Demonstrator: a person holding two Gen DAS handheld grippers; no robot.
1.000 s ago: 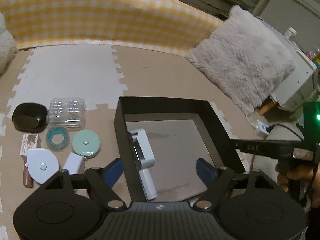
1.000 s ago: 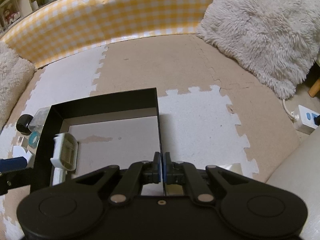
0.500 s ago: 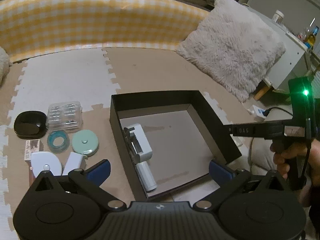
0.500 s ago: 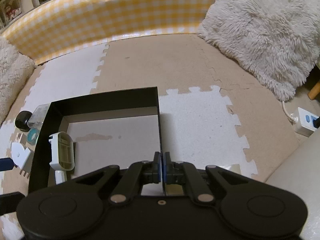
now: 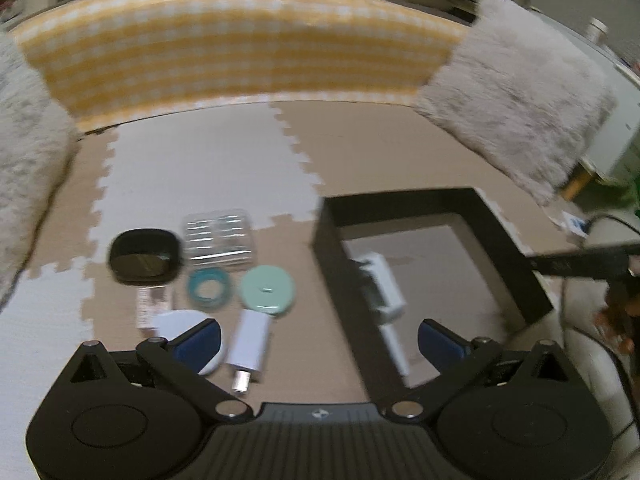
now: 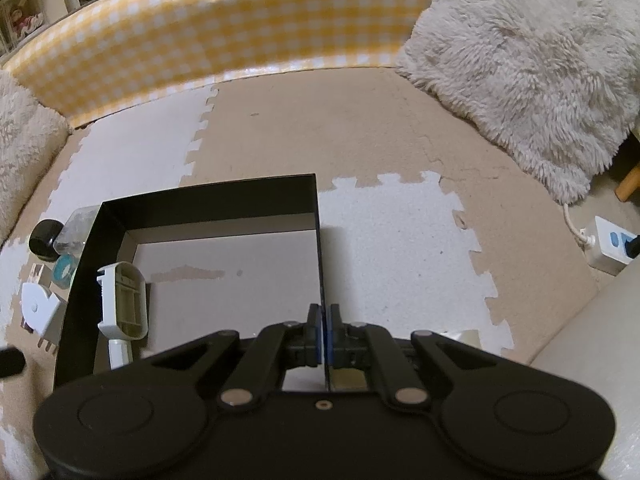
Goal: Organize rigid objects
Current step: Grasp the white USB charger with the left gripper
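Step in hand, as judged: between placements. One item boxed, left claw spread wide and empty, nothing between its blue pads, hovering over the near left corner of the black box. Right claw clenched on the box's thin right wall, pads pressed flat to either side of it, apparently steadying the container.

Nearest to the left claw, just outside the box's left wall: a white plug-shaped charger with a metal tip, smooth hard plastic, lying flat on the floor mat. Beside it, partly hidden under the left pad, a white rounded disc. Next move calls for a swing left away from the box, a descent over one of these, and pads aligned across its narrow sides.

Inside the box, against the left wall: a white plastic tool with a ribbed rectangular head and slim handle, resting on a bare grey cardboard bottom.

Further left of the box: mint round case, teal ring of tape, small printed carton; behind these a clear ridged plastic case and a glossy black rounded case. Left view blurred, so contents of the clear case not legible.

Beyond the box: foam jigsaw tiles in beige and white, yellow gingham bolster, shaggy pale cushion.
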